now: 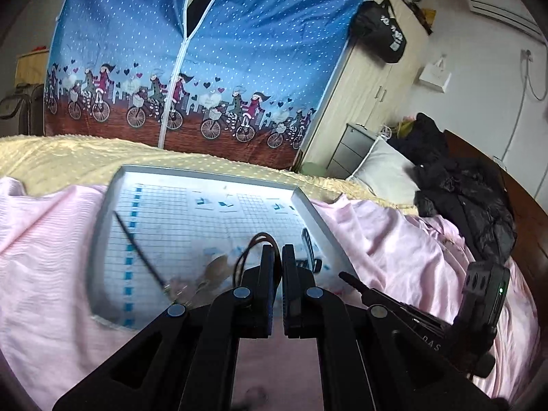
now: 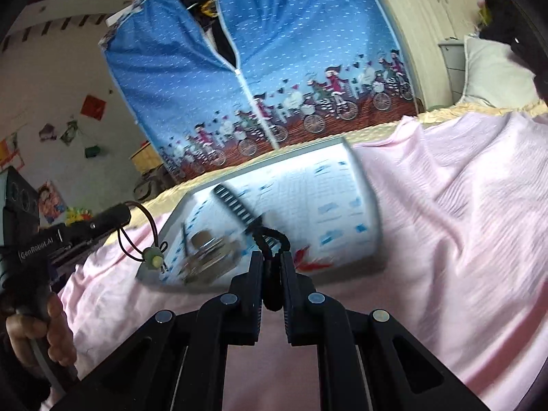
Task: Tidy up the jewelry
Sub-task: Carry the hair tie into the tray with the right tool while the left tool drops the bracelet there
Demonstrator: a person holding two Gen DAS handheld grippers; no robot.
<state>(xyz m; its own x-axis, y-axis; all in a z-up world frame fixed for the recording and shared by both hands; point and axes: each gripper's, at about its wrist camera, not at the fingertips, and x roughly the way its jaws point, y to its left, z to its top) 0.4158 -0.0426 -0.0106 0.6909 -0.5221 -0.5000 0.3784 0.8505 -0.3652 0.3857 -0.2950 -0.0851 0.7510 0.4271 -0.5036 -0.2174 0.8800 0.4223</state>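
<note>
My left gripper [image 2: 113, 221] pinches the brown cord loop [image 2: 132, 236] just off the tray's [image 1: 310, 212] near-left corner; right gripper [image 2: 272, 263], nearer the tray, clamps the black cord [image 2: 270, 239] running lengthwise toward it.

"GenRobot.AI" is printed in white letters on the black body of the left tongs [image 2: 113, 218], seen at the left of the right wrist view. The letters "DAS" are made out on the black body of the right tongs [image 1: 346, 276], at the near right of the left wrist view. White characters are printed on a black bag [image 1: 382, 34] hung at the far right, but they cannot be read.
</note>
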